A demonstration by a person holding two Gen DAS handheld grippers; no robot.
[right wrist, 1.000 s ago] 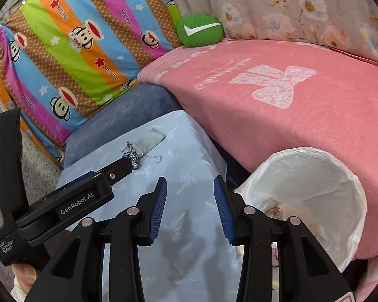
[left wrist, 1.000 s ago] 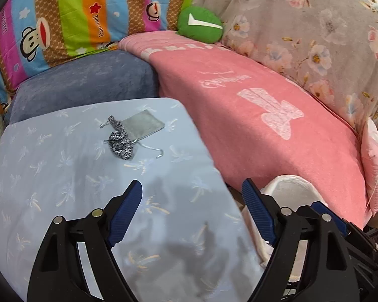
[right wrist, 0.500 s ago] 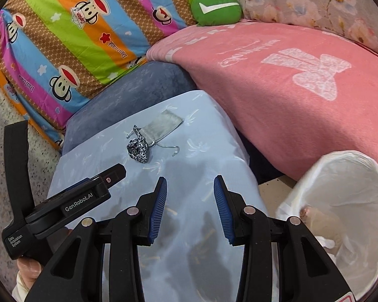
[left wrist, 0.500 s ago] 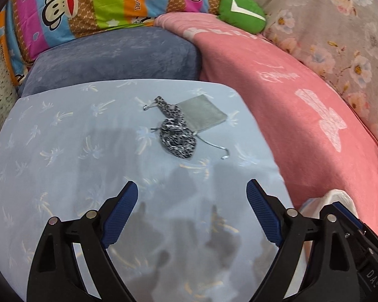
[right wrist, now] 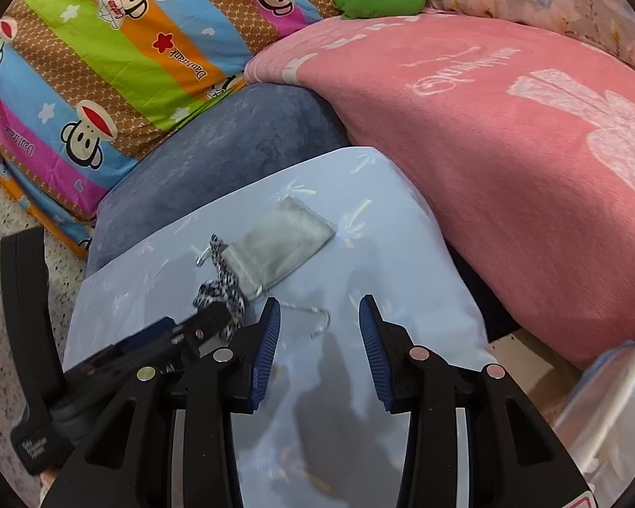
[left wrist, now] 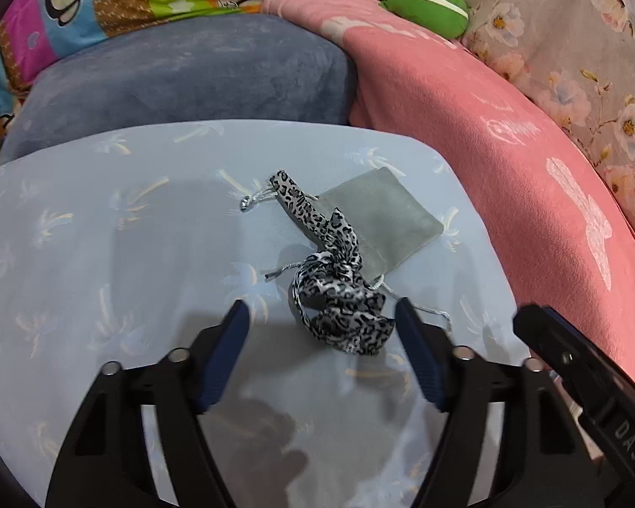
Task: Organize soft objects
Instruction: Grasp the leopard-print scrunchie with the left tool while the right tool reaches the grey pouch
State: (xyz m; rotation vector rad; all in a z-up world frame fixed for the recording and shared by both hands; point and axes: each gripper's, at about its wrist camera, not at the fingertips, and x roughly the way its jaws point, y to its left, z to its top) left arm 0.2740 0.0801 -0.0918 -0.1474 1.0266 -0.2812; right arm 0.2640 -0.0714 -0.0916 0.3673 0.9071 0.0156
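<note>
Left wrist view: the left gripper (left wrist: pixel 319 321) comes in over a pale blue cloth printed with palm trees (left wrist: pixel 106 254), its blue-padded jaws closing around a crumpled black-and-white leopard-print fabric scrunchie (left wrist: pixel 338 313). The scrunchie's bunched loop sits between the jaws, toward the right pad and seemingly touching it, with a clear gap to the left pad, so no grip is made yet. Its flat tail runs away from the jaws across a flat grey drawstring pouch (left wrist: pixel 381 211), whose silver cord (left wrist: pixel 427 311) trails just past the right jaw. The black nose of the right gripper pokes in at the right edge.

Right wrist view: the right gripper (right wrist: pixel 319 313) hovers with its jaws partly open and nothing between them but blue cloth; the silver cord lies just ahead of its tips. The pouch and scrunchie sit ahead and to the left of these jaws, the left gripper's tip already at the scrunchie. A white plastic-lined bin (right wrist: pixel 605 402) shows at the lower right.

A clean pick, by this reading, means centring the loop between the pads before they meet, pinching fabric only, and keeping clear of the cord so the pouch is not dragged along.
</note>
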